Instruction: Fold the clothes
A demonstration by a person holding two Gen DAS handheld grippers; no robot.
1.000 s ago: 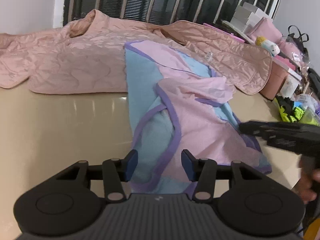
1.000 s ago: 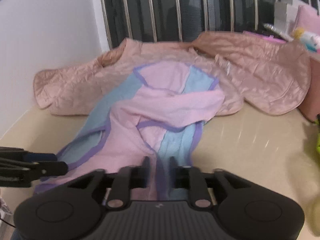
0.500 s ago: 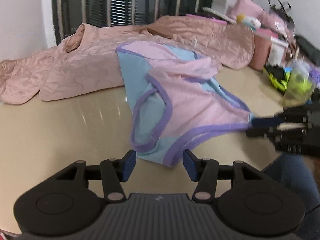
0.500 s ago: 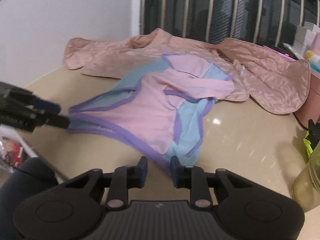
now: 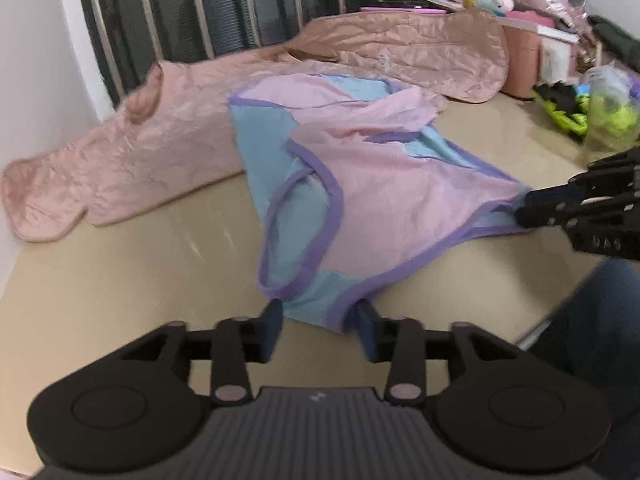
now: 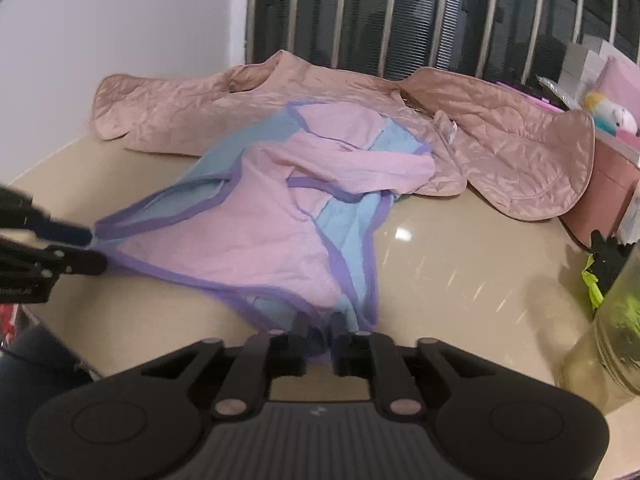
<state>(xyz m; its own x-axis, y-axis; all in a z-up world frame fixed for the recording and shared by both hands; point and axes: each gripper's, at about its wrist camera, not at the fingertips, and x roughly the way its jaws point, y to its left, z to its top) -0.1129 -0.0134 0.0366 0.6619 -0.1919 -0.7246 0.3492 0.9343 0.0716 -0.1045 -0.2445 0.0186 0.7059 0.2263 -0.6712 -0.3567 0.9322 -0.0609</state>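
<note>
- Currently, the pink and blue garment point(image 5: 376, 192) with purple trim is spread on the beige table point(image 5: 132, 280); its far end lies on the quilted pink jacket point(image 5: 168, 136), and its near hem is drawn toward the table edge.
- The right gripper point(image 6: 320, 334) is pinching one hem corner; its jaws have just been opening a little, yet cloth is seen between the narrow pads. If they loosen more, this corner may slip out and the hem may sag.
- The left gripper point(image 5: 316, 320) has the other hem corner between its fingers point(image 5: 272, 316). Its jaws have just been closing, but a gap is seen at each side of the cloth, so no firm hold is judged; a pull now may leave this corner behind and skew the fold.
- The jacket could be dragged along, because the garment rests on it.
- Both grippers are pointed obliquely downward, side by side at the near edge.
</note>
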